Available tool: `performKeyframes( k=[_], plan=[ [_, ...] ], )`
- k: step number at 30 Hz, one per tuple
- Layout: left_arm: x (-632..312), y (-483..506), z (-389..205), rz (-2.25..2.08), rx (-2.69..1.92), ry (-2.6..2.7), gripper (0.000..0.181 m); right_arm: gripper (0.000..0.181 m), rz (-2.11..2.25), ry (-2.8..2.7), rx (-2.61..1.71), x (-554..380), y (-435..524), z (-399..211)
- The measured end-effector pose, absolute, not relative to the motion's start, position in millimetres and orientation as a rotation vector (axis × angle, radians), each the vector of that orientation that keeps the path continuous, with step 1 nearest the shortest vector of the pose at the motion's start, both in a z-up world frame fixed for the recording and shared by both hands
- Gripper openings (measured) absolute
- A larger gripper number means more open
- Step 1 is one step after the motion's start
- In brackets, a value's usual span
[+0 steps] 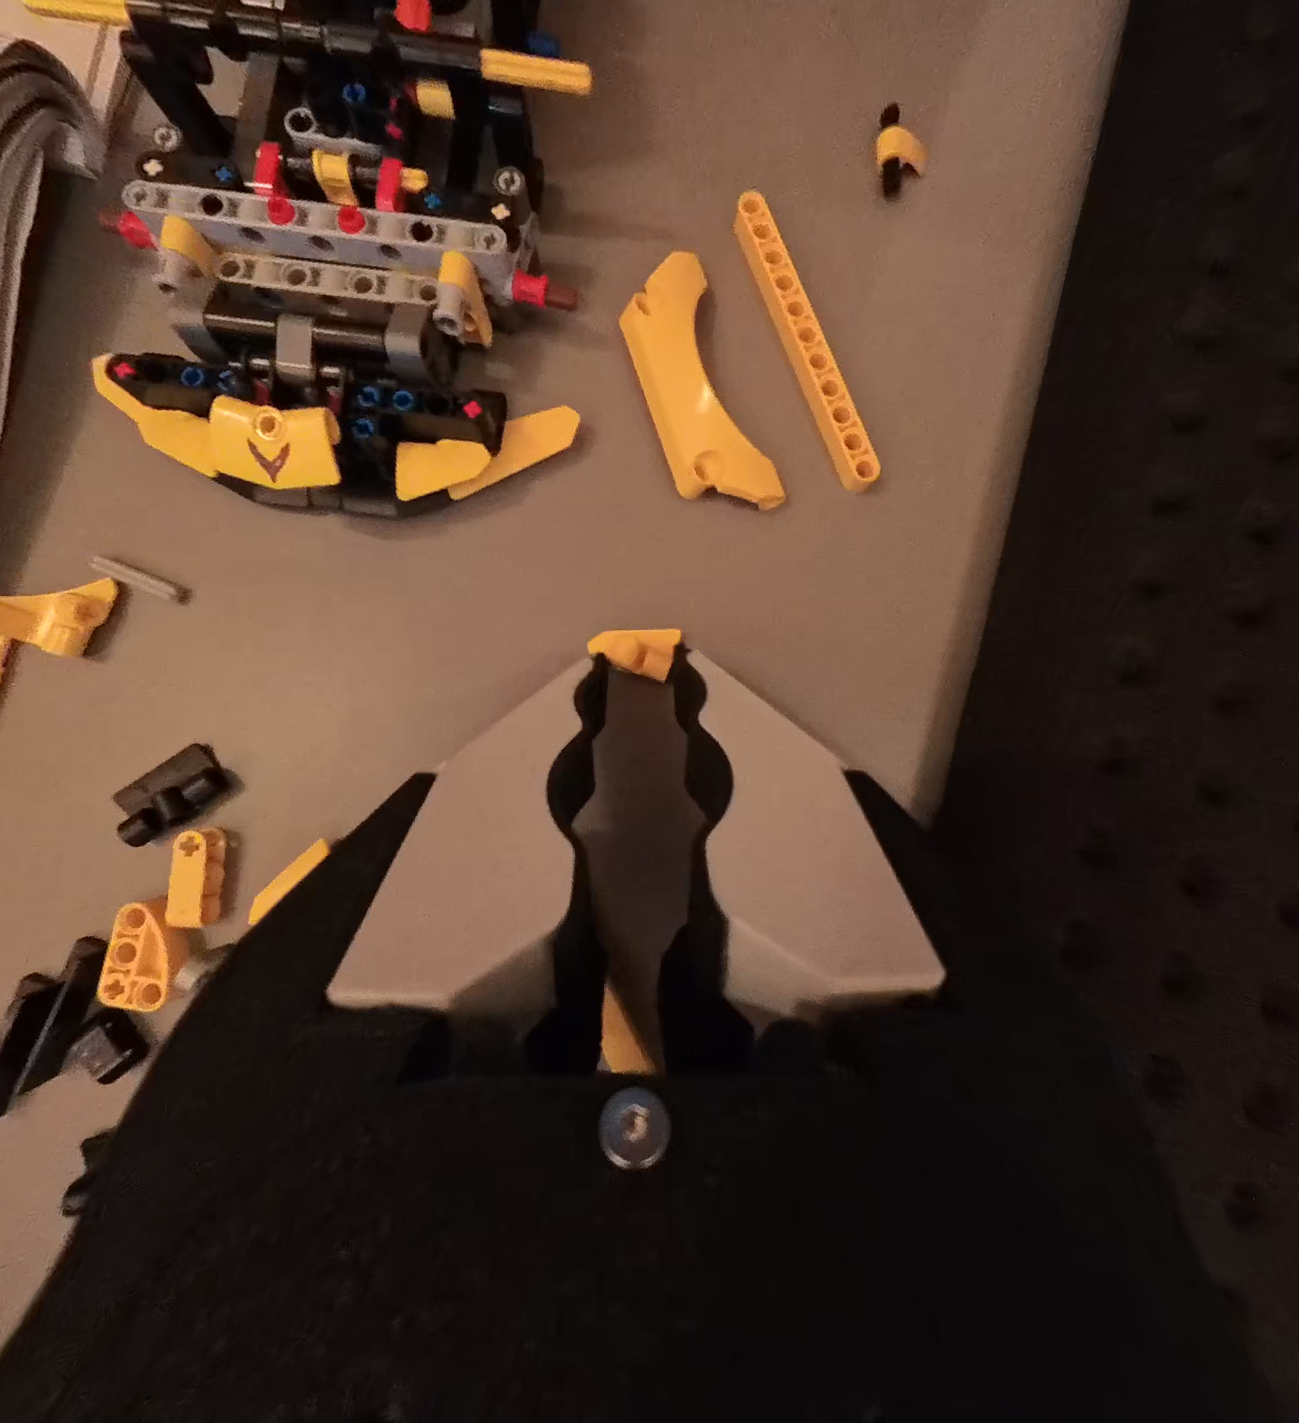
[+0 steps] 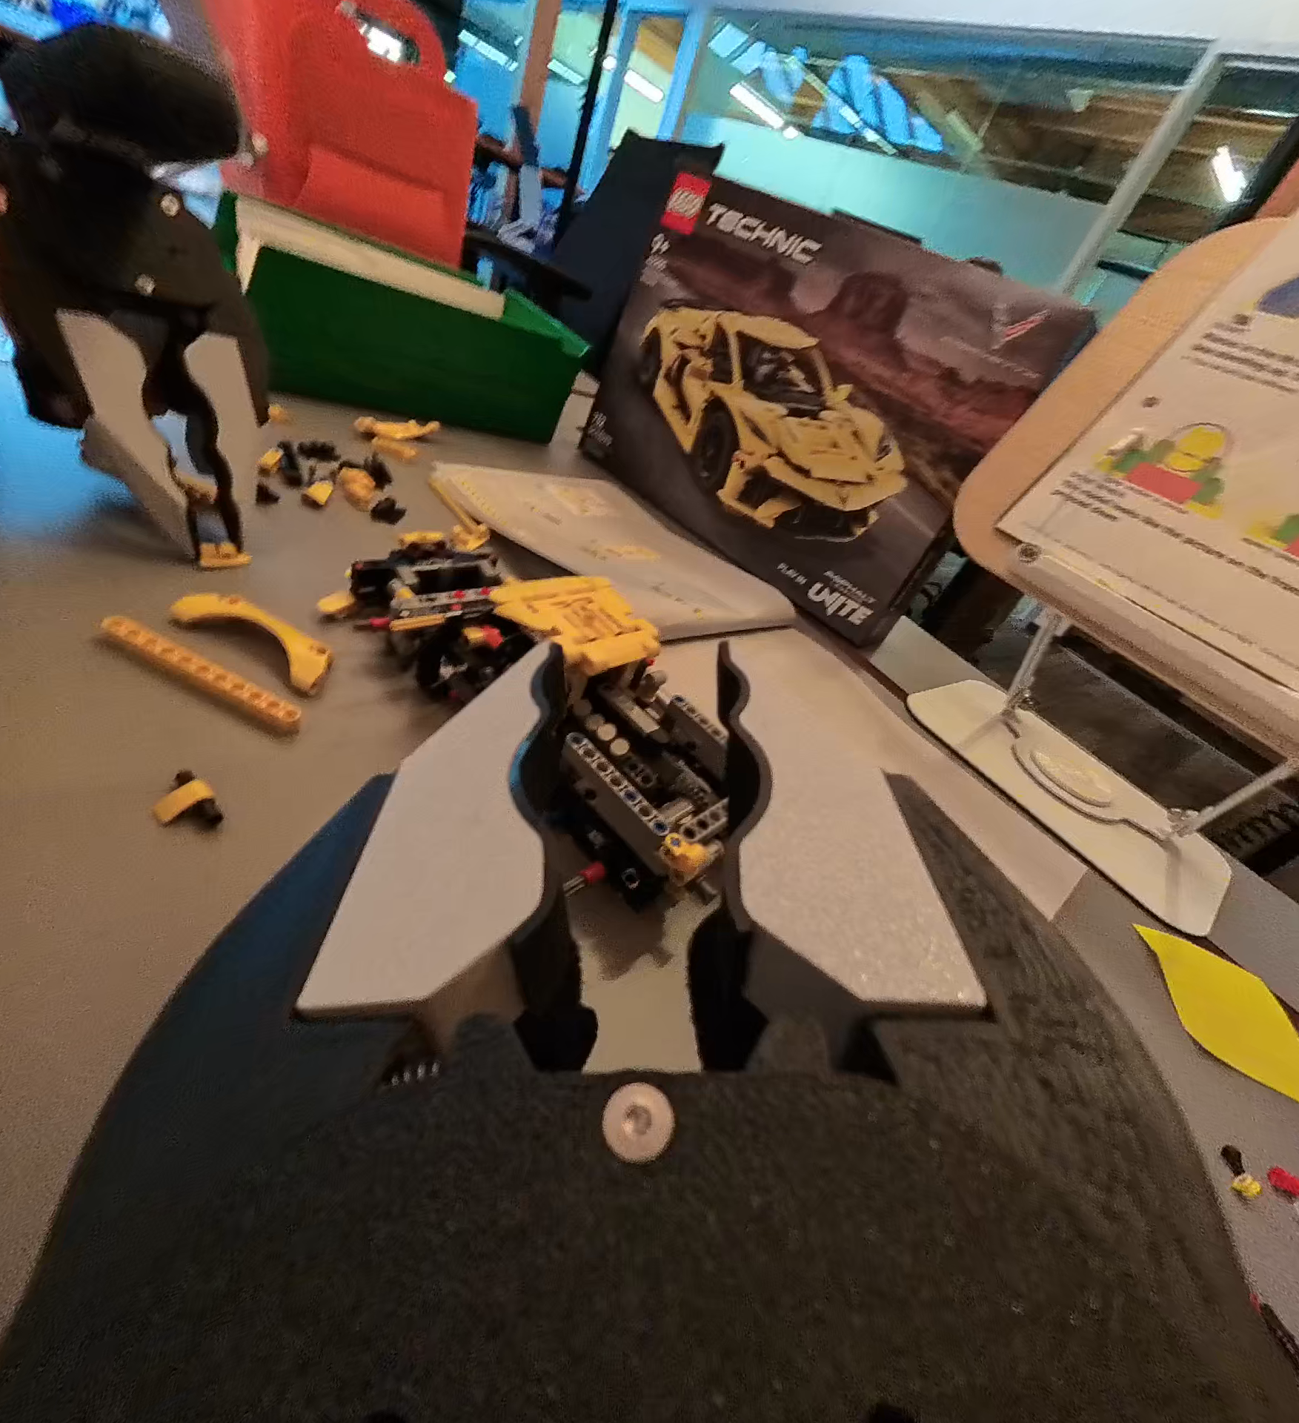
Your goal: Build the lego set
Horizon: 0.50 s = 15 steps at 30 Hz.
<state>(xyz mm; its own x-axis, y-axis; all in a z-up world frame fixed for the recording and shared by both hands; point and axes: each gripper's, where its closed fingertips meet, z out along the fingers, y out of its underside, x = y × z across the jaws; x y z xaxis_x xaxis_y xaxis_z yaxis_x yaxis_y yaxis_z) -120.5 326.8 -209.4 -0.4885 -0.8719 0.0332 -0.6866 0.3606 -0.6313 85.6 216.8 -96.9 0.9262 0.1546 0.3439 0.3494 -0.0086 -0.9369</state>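
The left gripper point(image 1: 634, 654) pinches a small yellow plastic piece point(image 1: 637, 649) over the grey table point(image 1: 415, 616). The right gripper point(image 2: 634, 670) is spread wide around the half-built yellow and black toy car point(image 2: 554, 654), not squeezing it.

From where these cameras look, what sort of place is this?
Probably an office or lab workspace set up for a building session. A grey tabletop holds scattered yellow and black building pieces, a dark cardboard set box picturing a yellow car stands behind them, and glass partition walls run beyond.
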Motion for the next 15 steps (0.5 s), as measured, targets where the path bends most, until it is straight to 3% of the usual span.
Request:
performKeyframes(
  k=[6, 15],
  plan=[
    [-93.5, 316.0, -155.0, -1.126, -1.256, 1.939, 0.017, 0.038, -0.095, -0.317, -1.533, 88.0, 216.5, -85.2],
    [-87.7, 292.8, -95.4, -0.937, -0.917, 1.777, 0.016, 0.038, -0.046, -0.324, -1.524, 79.8, 219.0, -85.3]
  ],
)
